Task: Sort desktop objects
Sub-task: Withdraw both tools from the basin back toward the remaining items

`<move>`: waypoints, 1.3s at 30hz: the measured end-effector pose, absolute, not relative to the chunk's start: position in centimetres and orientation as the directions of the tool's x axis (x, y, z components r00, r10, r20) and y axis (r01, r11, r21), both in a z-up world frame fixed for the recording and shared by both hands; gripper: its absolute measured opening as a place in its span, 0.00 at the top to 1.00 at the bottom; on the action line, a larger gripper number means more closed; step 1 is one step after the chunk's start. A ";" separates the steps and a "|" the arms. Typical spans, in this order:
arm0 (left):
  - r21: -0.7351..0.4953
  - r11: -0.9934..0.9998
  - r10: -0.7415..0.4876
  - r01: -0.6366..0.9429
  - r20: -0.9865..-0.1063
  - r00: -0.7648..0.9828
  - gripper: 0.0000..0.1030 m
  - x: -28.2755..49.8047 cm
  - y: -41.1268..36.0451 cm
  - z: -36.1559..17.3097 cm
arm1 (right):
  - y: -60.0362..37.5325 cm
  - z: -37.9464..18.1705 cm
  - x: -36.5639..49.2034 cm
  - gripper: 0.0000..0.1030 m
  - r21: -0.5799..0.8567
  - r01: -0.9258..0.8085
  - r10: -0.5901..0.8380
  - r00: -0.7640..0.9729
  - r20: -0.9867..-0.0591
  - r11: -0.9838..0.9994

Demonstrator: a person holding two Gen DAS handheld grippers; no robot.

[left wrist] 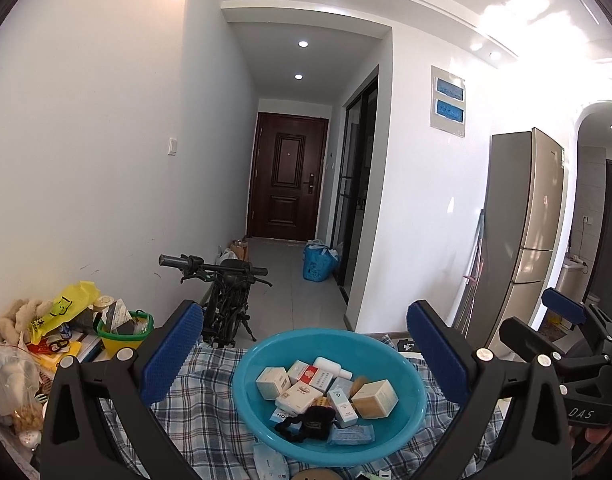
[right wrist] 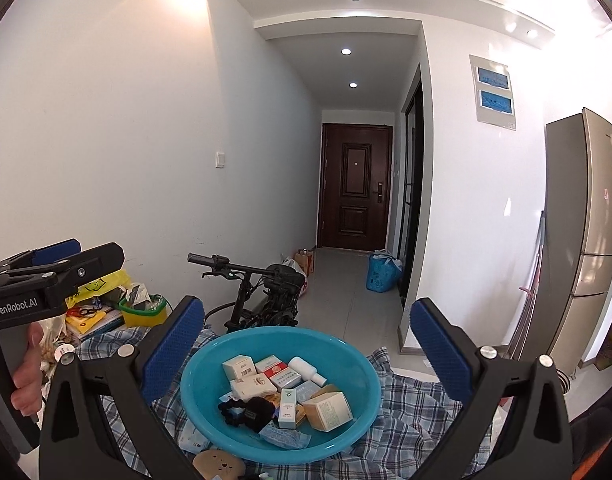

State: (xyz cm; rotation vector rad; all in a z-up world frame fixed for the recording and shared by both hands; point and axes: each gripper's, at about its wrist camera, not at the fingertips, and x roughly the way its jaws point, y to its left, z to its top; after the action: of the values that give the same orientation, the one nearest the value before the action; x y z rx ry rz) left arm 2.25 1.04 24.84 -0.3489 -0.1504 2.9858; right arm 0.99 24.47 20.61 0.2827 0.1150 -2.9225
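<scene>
A blue plastic basin (left wrist: 410, 424) (right wrist: 201, 408) sits on a blue-white checked cloth (left wrist: 209, 364) (right wrist: 410, 404). It holds several small boxes, a white bottle (right wrist: 308, 370), a tan box (left wrist: 374, 399) (right wrist: 329, 412) and a black pouch (left wrist: 312, 424) (right wrist: 254, 408). My left gripper (left wrist: 303, 354) hangs open above the basin's near side with nothing between its blue pads. My right gripper (right wrist: 308, 352) is open over the same basin and holds nothing. Each gripper shows at the edge of the other's view, the right one (left wrist: 562, 312) and the left one (right wrist: 57, 258).
A cluttered heap lies left of the cloth: yellow bag (left wrist: 65, 308), green basket (left wrist: 123, 330) (right wrist: 141, 310), books, plush toy (left wrist: 15, 318). A folded black scooter (left wrist: 225, 304) (right wrist: 265, 292) stands beyond the table. A fridge (left wrist: 522, 236) stands right. A round brown toy (right wrist: 217, 464) lies near.
</scene>
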 end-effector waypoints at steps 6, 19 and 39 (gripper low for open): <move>-0.109 -0.986 0.155 -0.126 -0.316 -0.936 0.00 2.2 1.6 21.4 | 24.8 17.5 1.0 0.00 -0.029 0.212 -0.193 -0.930 -0.312 -0.977; -0.128 -0.981 0.191 -0.145 -0.532 -0.825 0.00 3.0 2.3 10.6 | 25.4 9.8 3.1 0.00 -0.001 0.236 -0.207 -0.853 -0.479 -0.972; -0.132 -0.984 0.180 -0.123 -0.760 -0.625 0.00 5.4 2.1 -1.3 | 25.5 -0.5 5.1 0.00 0.073 0.245 -0.224 -0.672 -0.706 -0.967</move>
State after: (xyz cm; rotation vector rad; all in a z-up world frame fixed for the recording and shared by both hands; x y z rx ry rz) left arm 5.37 2.14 -1.28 -1.2675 -0.1010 2.6876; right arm 5.11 25.53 -0.52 1.1177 0.0403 -2.6588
